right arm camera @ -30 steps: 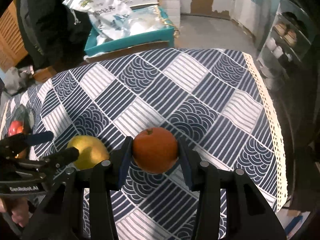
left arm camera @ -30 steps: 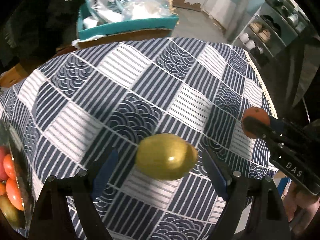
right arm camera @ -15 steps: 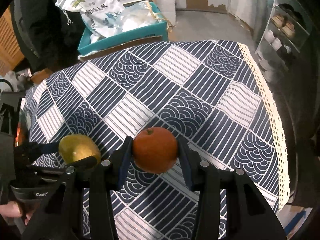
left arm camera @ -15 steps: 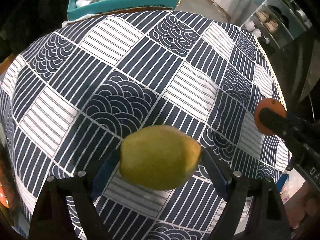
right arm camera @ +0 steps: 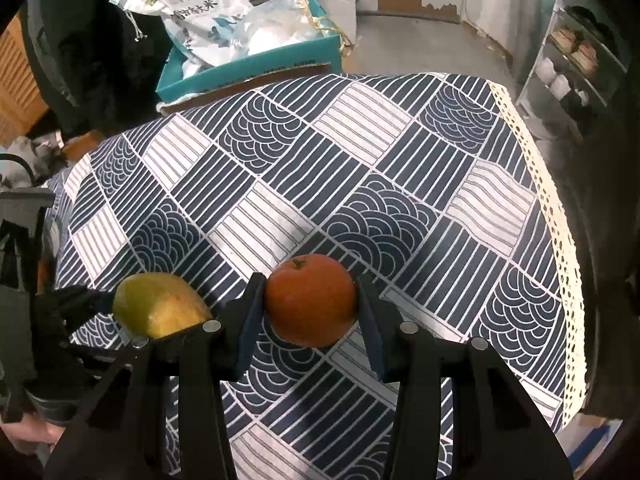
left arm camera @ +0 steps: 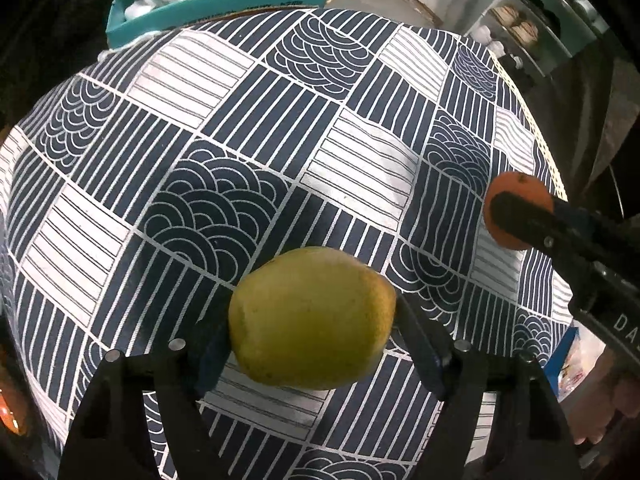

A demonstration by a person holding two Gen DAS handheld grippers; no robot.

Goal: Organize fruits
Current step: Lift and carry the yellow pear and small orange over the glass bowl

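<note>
A yellow-green mango (left arm camera: pixel 304 300) lies on the patterned tablecloth (left arm camera: pixel 208 128), between the fingers of my left gripper (left arm camera: pixel 311 322). The jaws are closing, and both blue pads touch the mango's sides. The right wrist view shows the same mango (right arm camera: pixel 160 304) at lower left, with a left finger (right arm camera: pixel 80 302) against it. My right gripper (right arm camera: pixel 310 304) is shut on an orange (right arm camera: pixel 310 296) just above the cloth, to the right of the mango. In the left wrist view the orange (left arm camera: pixel 516 190) sits at the right edge behind a black finger.
A teal box (right arm camera: pixel 248 64) full of white bags stands past the table's far edge. The cloth's lace hem (right arm camera: pixel 560 240) marks the right edge, with a shoe shelf (right arm camera: pixel 576 52) beyond. Red-orange fruit (left arm camera: pixel 8 412) glows at far lower left. A person's hand (left arm camera: pixel 600 412) holds the right gripper.
My left gripper came down over the mango and its fingers drew in until the pads met the fruit. The right gripper and its orange stayed put.
</note>
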